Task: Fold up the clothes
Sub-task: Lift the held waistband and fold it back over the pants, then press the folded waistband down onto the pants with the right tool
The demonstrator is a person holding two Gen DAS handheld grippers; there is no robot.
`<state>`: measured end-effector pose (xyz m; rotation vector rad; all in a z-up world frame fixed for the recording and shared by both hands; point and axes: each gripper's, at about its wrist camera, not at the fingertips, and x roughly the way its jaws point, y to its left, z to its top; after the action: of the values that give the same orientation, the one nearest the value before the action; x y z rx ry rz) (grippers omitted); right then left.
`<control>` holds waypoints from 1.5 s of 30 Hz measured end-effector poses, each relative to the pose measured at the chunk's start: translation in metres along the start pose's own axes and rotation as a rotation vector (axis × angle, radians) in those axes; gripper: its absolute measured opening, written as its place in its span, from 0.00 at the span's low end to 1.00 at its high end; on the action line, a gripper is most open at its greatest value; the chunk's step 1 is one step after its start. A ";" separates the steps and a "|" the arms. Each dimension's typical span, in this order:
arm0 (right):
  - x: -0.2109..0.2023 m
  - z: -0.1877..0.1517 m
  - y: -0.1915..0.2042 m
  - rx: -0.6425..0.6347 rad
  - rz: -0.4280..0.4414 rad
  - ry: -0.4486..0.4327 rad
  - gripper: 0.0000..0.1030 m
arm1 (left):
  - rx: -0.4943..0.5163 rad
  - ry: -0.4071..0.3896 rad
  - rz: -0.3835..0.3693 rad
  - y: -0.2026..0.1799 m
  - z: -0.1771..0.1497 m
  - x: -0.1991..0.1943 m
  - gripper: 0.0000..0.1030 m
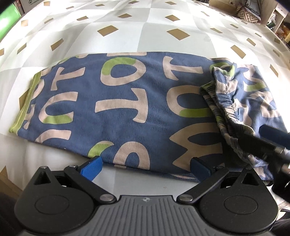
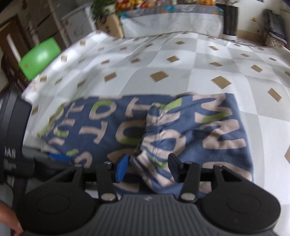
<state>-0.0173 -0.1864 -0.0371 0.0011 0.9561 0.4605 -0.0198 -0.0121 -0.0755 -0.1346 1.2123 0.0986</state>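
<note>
A pair of blue pants with beige and green letters lies flat on the bed, legs to the left, the elastic waistband folded over at the right. My left gripper is open at the near edge of the pants, a finger on each side of the cloth edge. My right gripper is open, with the bunched waistband between its fingers. The pants also show in the right wrist view. The right gripper shows in the left wrist view at the right, on the waistband.
The bed sheet is white and grey with tan diamonds. A green chair stands at the far left of the bed. Shelves and boxes stand behind it. A patterned bag sits past the bed's far right.
</note>
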 end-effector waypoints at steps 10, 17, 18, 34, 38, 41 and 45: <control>0.008 0.019 -0.005 0.050 -0.001 -0.061 0.50 | -0.053 -0.010 0.029 0.013 0.000 0.001 1.00; 0.030 0.028 0.005 0.022 -0.030 -0.039 0.55 | -0.079 -0.037 0.066 0.019 0.002 0.001 1.00; 0.033 0.029 0.006 0.020 -0.033 -0.036 0.56 | -0.078 -0.041 0.075 0.019 0.003 0.001 1.00; 0.072 0.022 0.022 -0.096 -0.159 0.013 0.55 | -0.137 -0.022 0.072 0.028 0.006 0.010 1.00; 0.071 0.021 0.021 -0.100 -0.178 0.002 0.40 | -0.138 -0.025 0.072 0.027 0.006 0.010 1.00; 0.067 0.024 0.016 -0.060 -0.161 -0.011 0.31 | -0.137 -0.028 0.072 0.028 0.005 0.010 1.00; 0.057 0.031 0.009 0.020 -0.137 -0.046 0.23 | -0.135 -0.031 0.071 0.028 0.005 0.009 1.00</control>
<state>0.0321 -0.1506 -0.0622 -0.0348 0.9090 0.3231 -0.0162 0.0161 -0.0841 -0.2072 1.1800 0.2440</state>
